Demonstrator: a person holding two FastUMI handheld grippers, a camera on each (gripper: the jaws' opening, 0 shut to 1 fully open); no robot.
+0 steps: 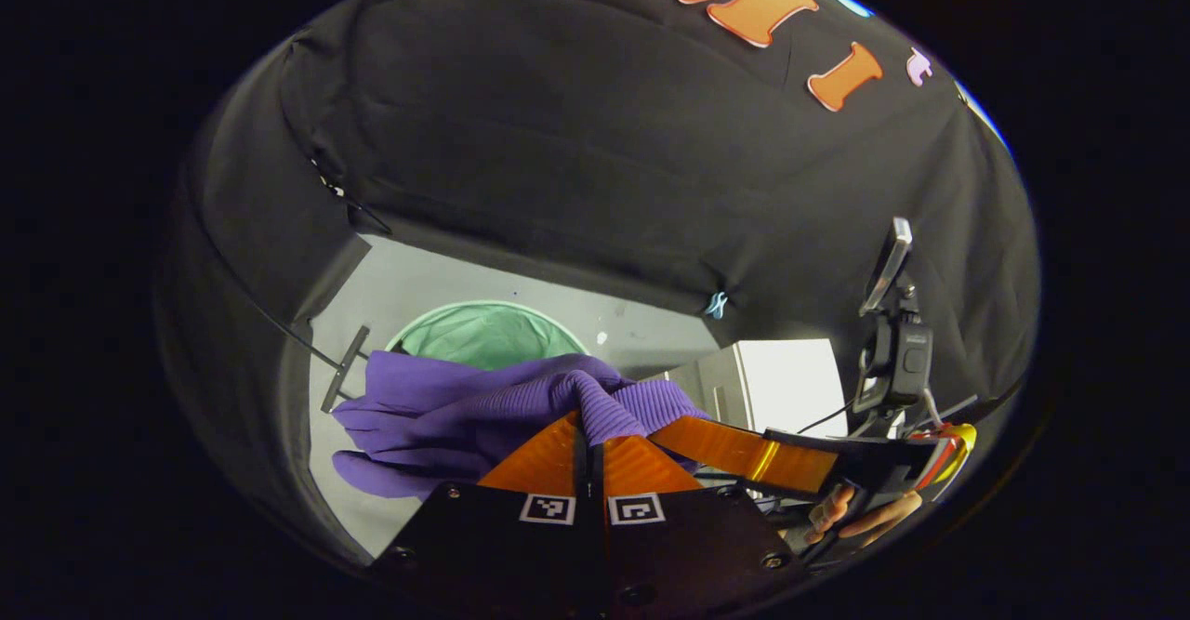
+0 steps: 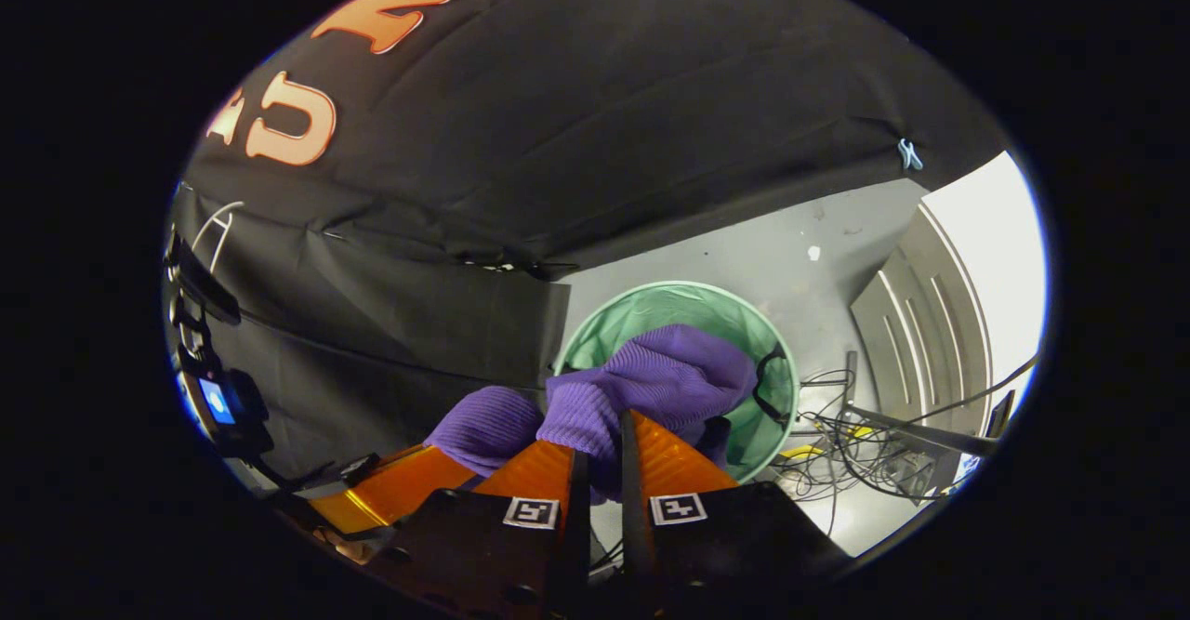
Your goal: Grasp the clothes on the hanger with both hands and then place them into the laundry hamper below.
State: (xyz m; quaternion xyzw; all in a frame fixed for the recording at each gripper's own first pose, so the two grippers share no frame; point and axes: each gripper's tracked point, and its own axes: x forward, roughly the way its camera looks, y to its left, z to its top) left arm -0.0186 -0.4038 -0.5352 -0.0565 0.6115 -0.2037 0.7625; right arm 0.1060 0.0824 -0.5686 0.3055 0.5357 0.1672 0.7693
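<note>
A purple ribbed knit garment [image 1: 465, 411] hangs bunched between both grippers, over a round green mesh hamper [image 1: 483, 332] on the grey floor. In the left gripper view my left gripper [image 1: 589, 434] is shut on a fold of the garment, and the right gripper [image 1: 734, 448] reaches in from the right, held by a hand. In the right gripper view my right gripper [image 2: 600, 448] pinches the purple garment [image 2: 669, 374], which droops over the hamper [image 2: 651, 309]. The left gripper [image 2: 390, 490] shows at lower left, also on the cloth.
Black cloth walls close the booth behind and to the left. A tangle of cables [image 2: 837, 448] and a grey metal panel [image 2: 920, 323] lie right of the hamper. A camera mount [image 1: 892, 350] rides on the other gripper. A thin metal bar [image 1: 344, 369] stands left of the garment.
</note>
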